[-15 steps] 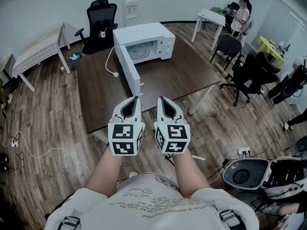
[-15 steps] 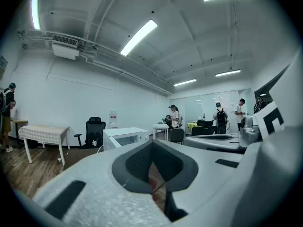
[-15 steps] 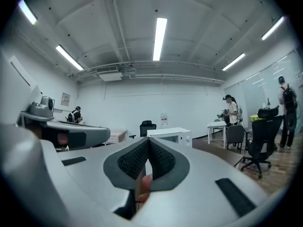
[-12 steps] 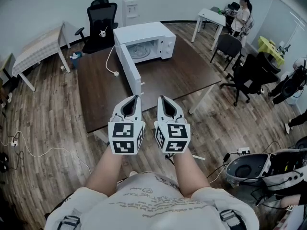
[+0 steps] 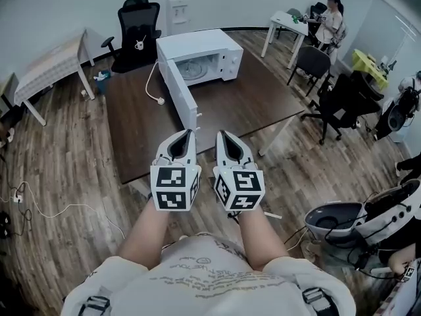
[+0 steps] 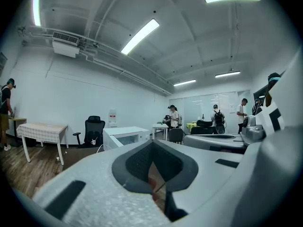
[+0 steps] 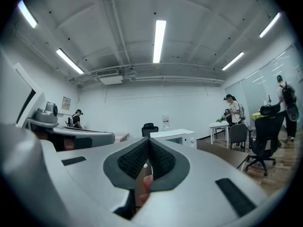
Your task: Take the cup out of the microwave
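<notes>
The white microwave (image 5: 200,58) stands at the far end of the dark brown table (image 5: 223,110), its door (image 5: 179,97) swung wide open toward me. Inside I see only the pale cavity and turntable (image 5: 193,71); no cup shows there. Both grippers hover level and side by side over the table's near edge, well short of the microwave. My left gripper (image 5: 187,134) is shut and empty, and so is my right gripper (image 5: 220,135). The microwave shows small and far off beyond the closed jaws in the left gripper view (image 6: 124,135) and the right gripper view (image 7: 174,136).
A black office chair (image 5: 137,25) with a small white object on its seat stands behind the table. A pale table (image 5: 49,68) is at the left, more chairs (image 5: 342,104) at the right. A person (image 5: 329,22) stands far right. A grey-and-white machine (image 5: 342,219) and cables lie on the floor.
Both grippers stay where they were, still shut. The grey-and-white machine at the lower right has shifted.
</notes>
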The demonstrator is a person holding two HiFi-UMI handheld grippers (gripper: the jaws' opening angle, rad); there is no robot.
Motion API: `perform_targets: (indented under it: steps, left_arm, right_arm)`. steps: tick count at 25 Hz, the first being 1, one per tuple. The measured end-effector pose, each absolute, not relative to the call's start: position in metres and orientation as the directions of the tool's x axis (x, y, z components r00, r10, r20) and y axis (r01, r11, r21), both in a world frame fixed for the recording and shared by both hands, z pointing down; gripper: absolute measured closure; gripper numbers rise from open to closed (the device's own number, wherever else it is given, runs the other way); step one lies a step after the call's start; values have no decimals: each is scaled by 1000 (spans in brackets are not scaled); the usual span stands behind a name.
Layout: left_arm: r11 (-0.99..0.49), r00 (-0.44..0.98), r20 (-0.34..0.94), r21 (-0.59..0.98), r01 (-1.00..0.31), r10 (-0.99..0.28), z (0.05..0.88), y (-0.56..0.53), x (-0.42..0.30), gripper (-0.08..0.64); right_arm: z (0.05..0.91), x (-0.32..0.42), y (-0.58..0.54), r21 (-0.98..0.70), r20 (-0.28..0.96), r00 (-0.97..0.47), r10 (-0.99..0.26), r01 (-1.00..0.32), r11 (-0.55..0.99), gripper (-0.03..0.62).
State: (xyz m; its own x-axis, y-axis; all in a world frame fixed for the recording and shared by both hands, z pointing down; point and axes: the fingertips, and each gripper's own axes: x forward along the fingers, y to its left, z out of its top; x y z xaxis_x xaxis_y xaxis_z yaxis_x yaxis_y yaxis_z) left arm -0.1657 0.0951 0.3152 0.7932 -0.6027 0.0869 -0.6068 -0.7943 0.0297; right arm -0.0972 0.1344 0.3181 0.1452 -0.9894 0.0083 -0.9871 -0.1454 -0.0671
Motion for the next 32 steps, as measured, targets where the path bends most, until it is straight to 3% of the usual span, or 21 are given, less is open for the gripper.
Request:
perform_targets:
  steps: [18, 32]
  left_arm:
    - [-826, 826, 94, 56, -561, -555, 337, 51, -192, 552]
    - [-825, 823, 118, 42, -564, -556, 348, 2, -133, 552]
  right_arm:
    - [332, -130, 91, -26, 22, 183, -983, -983, -183, 583]
    - [340, -63, 40, -50, 20, 208, -978, -977, -209, 583]
